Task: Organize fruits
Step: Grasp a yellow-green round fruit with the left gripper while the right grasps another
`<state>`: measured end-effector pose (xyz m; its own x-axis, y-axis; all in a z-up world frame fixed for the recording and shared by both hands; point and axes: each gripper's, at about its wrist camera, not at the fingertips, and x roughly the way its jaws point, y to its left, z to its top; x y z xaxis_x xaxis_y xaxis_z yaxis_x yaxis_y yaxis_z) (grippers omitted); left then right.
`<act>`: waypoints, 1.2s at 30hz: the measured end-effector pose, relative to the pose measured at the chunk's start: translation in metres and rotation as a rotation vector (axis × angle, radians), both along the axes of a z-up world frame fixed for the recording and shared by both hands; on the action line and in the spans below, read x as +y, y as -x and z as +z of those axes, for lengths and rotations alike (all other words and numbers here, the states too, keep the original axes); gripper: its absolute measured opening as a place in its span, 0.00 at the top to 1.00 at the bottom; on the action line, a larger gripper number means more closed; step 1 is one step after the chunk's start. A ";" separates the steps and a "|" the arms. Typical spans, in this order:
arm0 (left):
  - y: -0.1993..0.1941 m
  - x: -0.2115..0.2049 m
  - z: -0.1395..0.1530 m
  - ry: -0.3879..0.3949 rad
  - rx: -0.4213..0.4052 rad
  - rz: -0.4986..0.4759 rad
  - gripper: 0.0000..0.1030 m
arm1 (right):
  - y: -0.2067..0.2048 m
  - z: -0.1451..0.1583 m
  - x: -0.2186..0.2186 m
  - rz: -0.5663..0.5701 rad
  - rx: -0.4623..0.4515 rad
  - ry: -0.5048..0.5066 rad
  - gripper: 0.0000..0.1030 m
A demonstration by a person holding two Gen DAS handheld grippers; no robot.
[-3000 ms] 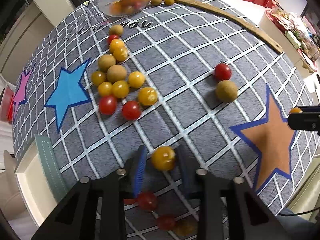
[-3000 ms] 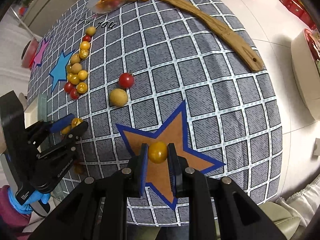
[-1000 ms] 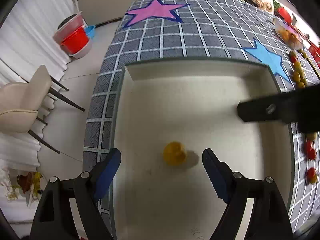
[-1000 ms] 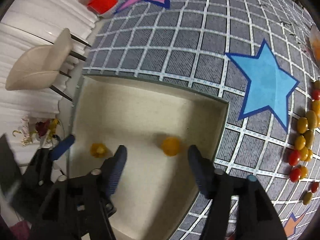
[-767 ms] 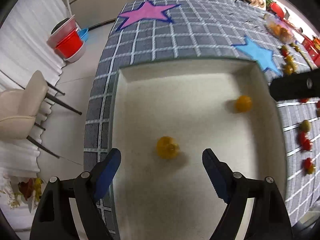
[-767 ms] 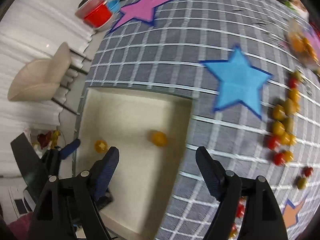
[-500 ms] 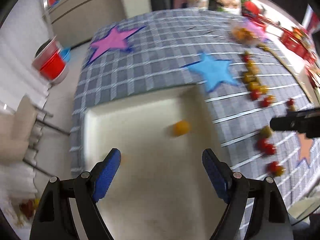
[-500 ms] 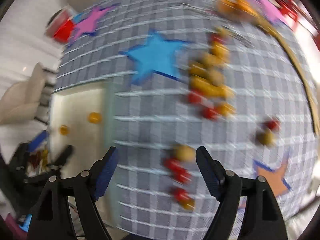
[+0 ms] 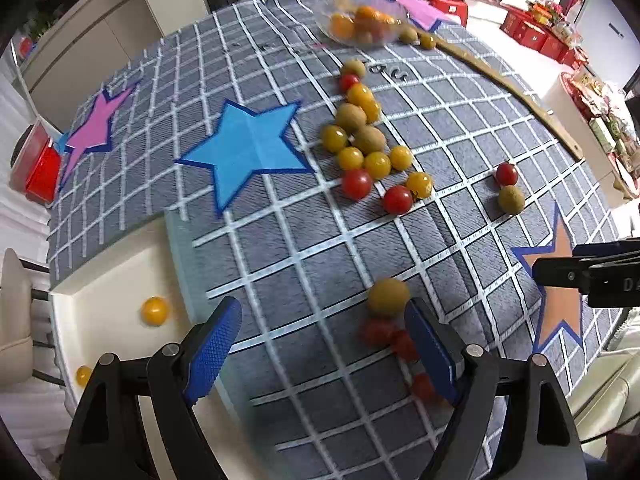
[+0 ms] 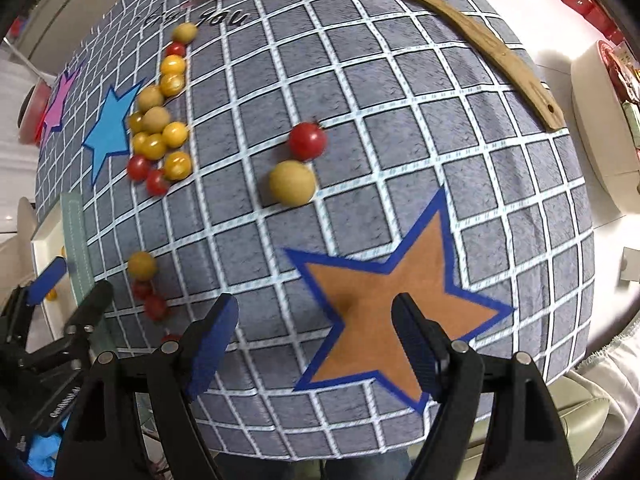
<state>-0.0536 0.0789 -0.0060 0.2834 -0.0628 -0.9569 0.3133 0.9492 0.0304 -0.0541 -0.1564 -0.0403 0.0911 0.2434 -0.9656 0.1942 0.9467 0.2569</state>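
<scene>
Both tools, left [image 9: 324,344] and right [image 10: 316,344], hung spread and empty near the table edge [image 10: 568,360], tan fruit [image 9: 387,297] just beyond the left tool's right finger.

this is looking like a home living or dining room: a grid tablecloth [image 9: 280,240] with stars is covering the table, a beige chair [image 9: 14,320] is standing beside it, cabinets [image 9: 100,40] and red gift boxes [image 9: 536,32] are lining the floor.
</scene>
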 end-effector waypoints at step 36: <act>-0.006 -0.027 0.002 0.149 0.114 0.060 0.72 | -0.012 0.015 0.020 0.098 -0.088 -0.037 0.72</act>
